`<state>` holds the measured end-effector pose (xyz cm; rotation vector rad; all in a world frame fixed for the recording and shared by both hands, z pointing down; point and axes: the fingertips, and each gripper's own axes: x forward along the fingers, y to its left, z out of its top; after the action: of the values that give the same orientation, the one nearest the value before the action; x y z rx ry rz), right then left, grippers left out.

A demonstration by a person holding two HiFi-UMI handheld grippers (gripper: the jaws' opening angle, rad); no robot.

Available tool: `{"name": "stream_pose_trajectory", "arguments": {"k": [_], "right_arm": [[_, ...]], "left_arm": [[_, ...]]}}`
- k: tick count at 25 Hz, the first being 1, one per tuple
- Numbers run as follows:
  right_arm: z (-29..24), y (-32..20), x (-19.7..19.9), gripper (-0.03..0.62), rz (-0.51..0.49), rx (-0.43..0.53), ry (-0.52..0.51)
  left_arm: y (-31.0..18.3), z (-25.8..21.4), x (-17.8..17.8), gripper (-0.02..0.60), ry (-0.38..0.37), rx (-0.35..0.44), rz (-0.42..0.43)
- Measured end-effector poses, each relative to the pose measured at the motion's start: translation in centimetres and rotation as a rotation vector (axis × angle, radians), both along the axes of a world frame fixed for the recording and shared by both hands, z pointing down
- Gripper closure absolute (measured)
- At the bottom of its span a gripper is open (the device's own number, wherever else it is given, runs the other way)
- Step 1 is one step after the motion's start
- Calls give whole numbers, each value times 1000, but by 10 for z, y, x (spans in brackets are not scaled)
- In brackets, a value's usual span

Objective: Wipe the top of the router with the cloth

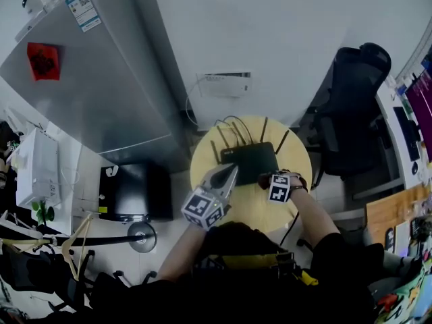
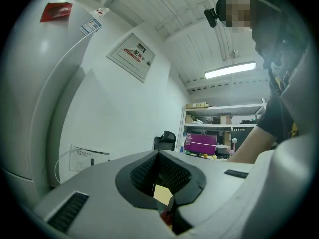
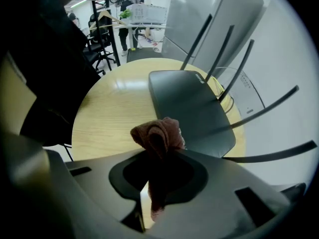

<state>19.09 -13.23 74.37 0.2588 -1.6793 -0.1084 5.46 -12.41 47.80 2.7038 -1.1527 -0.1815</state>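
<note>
The black router (image 1: 250, 162) with several upright antennas lies at the far side of the round yellow table (image 1: 250, 211). In the right gripper view the router (image 3: 189, 108) is just ahead of the jaws. My right gripper (image 3: 158, 153) is shut on a reddish-brown cloth (image 3: 157, 136), which bunches up above the jaws, near the router's near corner. In the head view the right gripper (image 1: 264, 179) sits at the router's front right edge. My left gripper (image 1: 226, 175) hovers at the router's front left corner, tilted up toward the wall, its jaws together with nothing in them.
A grey cabinet (image 1: 88, 79) stands to the left, with a black box (image 1: 131, 191) on the floor below it. A black office chair (image 1: 354, 113) is right of the table. Cables run from the router to a wall socket plate (image 1: 226, 84). A desk (image 1: 405, 133) lies far right.
</note>
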Motion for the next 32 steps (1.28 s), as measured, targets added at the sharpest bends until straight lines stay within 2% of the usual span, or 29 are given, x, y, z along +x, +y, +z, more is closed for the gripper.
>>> {"name": "stream_pose_trajectory", "arguments": {"k": [5,10,18,23,26,29,31,32], "right_arm": [[11,24,23,533,1,-41,-19],[2,8,41,533,81,-2,-105],[-21,-40,83,534,201,15,-10],[-14,-70,88,534,350,9,-32],[-18,-77,92,534,449,-2,-2],[-10,-88,93,534,517,-2,-2],[2,-91,88,534,573,-48,-48],[7,-88,84,534,610,-101,-83]], "left_arm": [[-5,-4,15,581,8,13,31],[-13,-14,20,581,7,33,43],[-31,-12,14,581,10,23,38],[-42,-16,15,581,0,36,60],[-50,-21,19,581,-15,48,48],[-56,-20,27,581,-18,44,79],[-57,-19,32,581,-18,38,107],[-56,-18,33,581,-15,34,116]]}}
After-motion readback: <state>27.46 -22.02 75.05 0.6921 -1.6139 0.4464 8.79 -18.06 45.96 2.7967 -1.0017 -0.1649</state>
